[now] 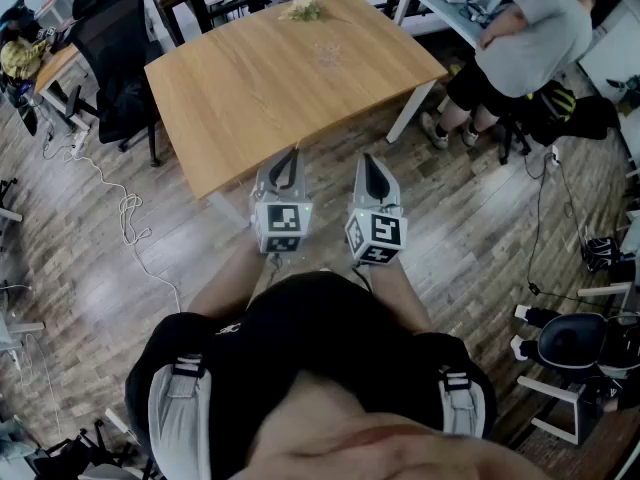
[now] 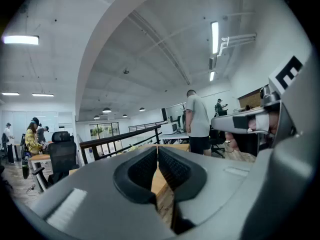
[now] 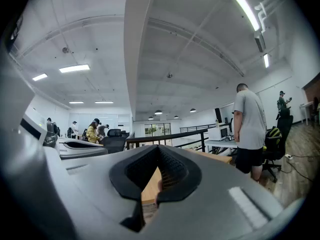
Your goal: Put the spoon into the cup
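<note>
Both grippers are held close in front of my body, short of the near edge of the wooden table (image 1: 250,88). My left gripper (image 1: 293,153) is shut with nothing between its jaws; its pads (image 2: 145,166) meet at their tips in the left gripper view. My right gripper (image 1: 368,159) is also shut and empty, pads (image 3: 172,169) touching. Far across the table lies a pale bunch (image 1: 302,9), and nearer the middle a faint clear thing (image 1: 328,56) too small to name. I see no spoon.
A person in a grey shirt (image 1: 535,28) bends over a white desk (image 1: 440,3) at the far right. A black office chair (image 1: 115,48) stands left of the table, with white cables (image 1: 125,208) on the wooden floor.
</note>
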### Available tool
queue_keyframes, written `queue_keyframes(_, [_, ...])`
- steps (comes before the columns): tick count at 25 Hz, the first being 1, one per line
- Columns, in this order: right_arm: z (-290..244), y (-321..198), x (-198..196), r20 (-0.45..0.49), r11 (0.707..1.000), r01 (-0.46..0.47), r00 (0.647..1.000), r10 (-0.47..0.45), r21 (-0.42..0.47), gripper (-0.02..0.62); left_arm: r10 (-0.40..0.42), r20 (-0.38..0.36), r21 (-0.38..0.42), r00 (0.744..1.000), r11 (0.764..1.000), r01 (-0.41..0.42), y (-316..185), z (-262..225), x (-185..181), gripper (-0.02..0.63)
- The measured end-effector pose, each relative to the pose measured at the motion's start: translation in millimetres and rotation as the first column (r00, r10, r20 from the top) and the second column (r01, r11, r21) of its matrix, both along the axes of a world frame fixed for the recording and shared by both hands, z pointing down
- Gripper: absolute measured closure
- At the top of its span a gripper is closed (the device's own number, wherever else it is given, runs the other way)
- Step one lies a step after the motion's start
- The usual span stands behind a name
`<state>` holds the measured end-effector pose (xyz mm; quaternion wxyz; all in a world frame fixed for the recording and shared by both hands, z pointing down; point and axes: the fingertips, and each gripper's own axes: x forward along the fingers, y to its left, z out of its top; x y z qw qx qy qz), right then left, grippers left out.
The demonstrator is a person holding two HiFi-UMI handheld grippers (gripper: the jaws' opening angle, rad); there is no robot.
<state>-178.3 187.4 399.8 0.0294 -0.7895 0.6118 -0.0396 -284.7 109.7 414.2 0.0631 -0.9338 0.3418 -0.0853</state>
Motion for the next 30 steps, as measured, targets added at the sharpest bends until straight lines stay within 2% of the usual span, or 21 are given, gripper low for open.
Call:
queue_keyframes(7, [3.5, 1.0, 10.3, 0.000, 1.000, 0.020, 1.000, -0.020, -0.004, 0.597, 0.000, 0.017, 0.009, 1.000, 1.000, -0.001, 8.2, 5.3, 13.1, 0.584])
queue_keyframes(15, [8.1, -6.3, 20.9, 0.043, 1.000, 0.027, 0.999, -0.028, 0.016, 0.595, -0.038, 0.015, -0.012, 0.999, 0.999, 0.038, -7.6, 8.2, 17.2, 0.584])
queue_keyframes(25, [9.3, -8.1, 63.1, 0.033, 0.999, 0.037, 0.999, -0.037, 0.018, 0.595, -0.097, -0.028, -0.023, 0.995, 0.995, 0.096, -15.9, 3.4, 50.3, 0.584])
queue_keyframes(30, [14.8, -5.6, 88.2, 0.033, 0.999, 0.043, 0.999, -0.044, 0.019, 0.595, -0.106, -0.017, 0.021, 0.994, 0.994, 0.107, -9.5, 5.0, 73.4, 0.584])
